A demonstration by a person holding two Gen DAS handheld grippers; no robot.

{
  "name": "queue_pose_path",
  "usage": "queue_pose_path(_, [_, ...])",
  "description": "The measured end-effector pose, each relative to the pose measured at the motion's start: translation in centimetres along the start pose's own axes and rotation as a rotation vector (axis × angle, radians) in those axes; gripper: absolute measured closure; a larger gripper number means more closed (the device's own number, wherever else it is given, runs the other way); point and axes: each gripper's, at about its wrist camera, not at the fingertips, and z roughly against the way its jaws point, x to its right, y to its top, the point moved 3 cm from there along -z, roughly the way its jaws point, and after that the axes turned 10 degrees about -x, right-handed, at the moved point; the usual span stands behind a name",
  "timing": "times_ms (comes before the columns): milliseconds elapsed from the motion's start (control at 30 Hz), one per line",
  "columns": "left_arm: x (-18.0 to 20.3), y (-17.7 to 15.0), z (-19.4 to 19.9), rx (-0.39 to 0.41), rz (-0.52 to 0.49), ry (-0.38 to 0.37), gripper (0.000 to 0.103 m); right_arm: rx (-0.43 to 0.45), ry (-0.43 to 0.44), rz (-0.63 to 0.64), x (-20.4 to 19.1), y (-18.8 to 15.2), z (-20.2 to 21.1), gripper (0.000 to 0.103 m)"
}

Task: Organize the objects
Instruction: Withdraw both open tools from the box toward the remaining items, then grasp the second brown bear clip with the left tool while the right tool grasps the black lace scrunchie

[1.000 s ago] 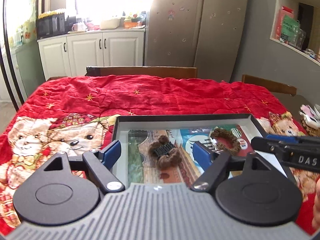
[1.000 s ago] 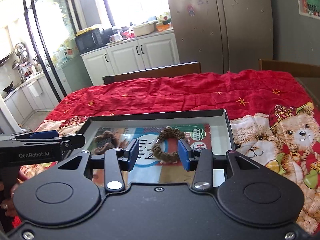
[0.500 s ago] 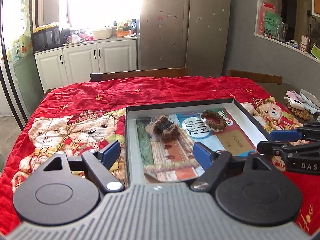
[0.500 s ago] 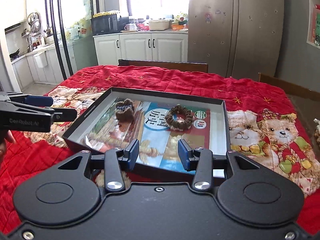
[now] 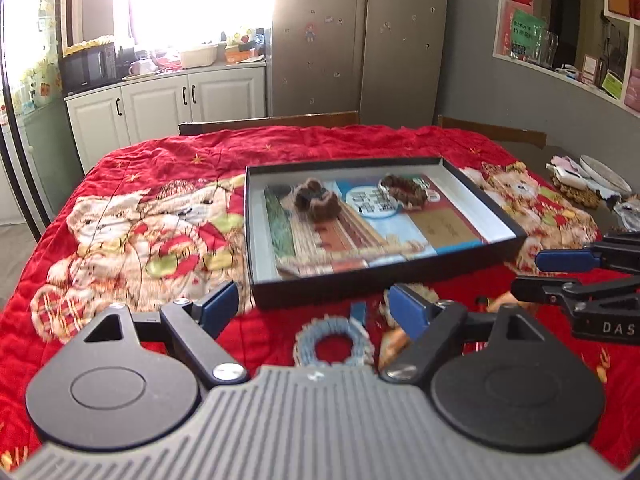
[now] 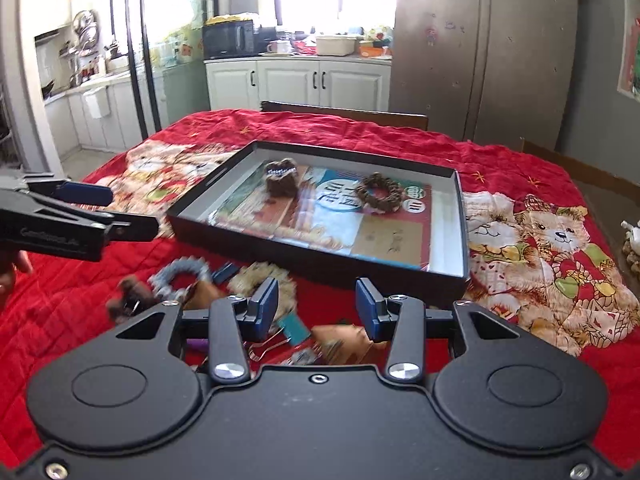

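Note:
A shallow black tray (image 5: 372,292) (image 6: 320,258) lies on the red bear-print cloth. It holds a brown furry hair claw (image 5: 316,200) (image 6: 282,180) and a brown scrunchie (image 5: 404,190) (image 6: 379,193). Nearer than the tray lies a pile of hair accessories: a blue-grey scrunchie (image 5: 332,346) (image 6: 180,276), a beige fluffy piece (image 6: 250,278), a dark brown clip (image 6: 128,304) and a teal clip (image 6: 296,328). My left gripper (image 5: 312,300) hangs open above the blue-grey scrunchie, empty. My right gripper (image 6: 317,294) stands partly open over the pile with nothing between its fingers.
Each gripper shows in the other's view, the right gripper (image 5: 560,276) at the right edge and the left gripper (image 6: 100,216) at the left edge. A plate and woven coaster (image 5: 580,192) sit at the table's right. Wooden chair backs (image 5: 268,122) stand behind the table.
Both grippers have drawn back from the tray, which now lies farther off. The pile of hair accessories in front of the tray has come into view under them.

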Motion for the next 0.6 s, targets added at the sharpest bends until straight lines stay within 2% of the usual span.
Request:
queue_pose_path(267, [1.6, -3.7, 0.1, -0.023, -0.021, -0.006, 0.013, 0.010, 0.019, 0.031, -3.2, -3.7, 0.6, 0.062])
queue_pose_path(600, [2.1, -6.1, -1.0, -0.018, -0.012, 0.041, 0.013, -0.001, 0.035, 0.014, -4.2, -6.1, -0.5, 0.062])
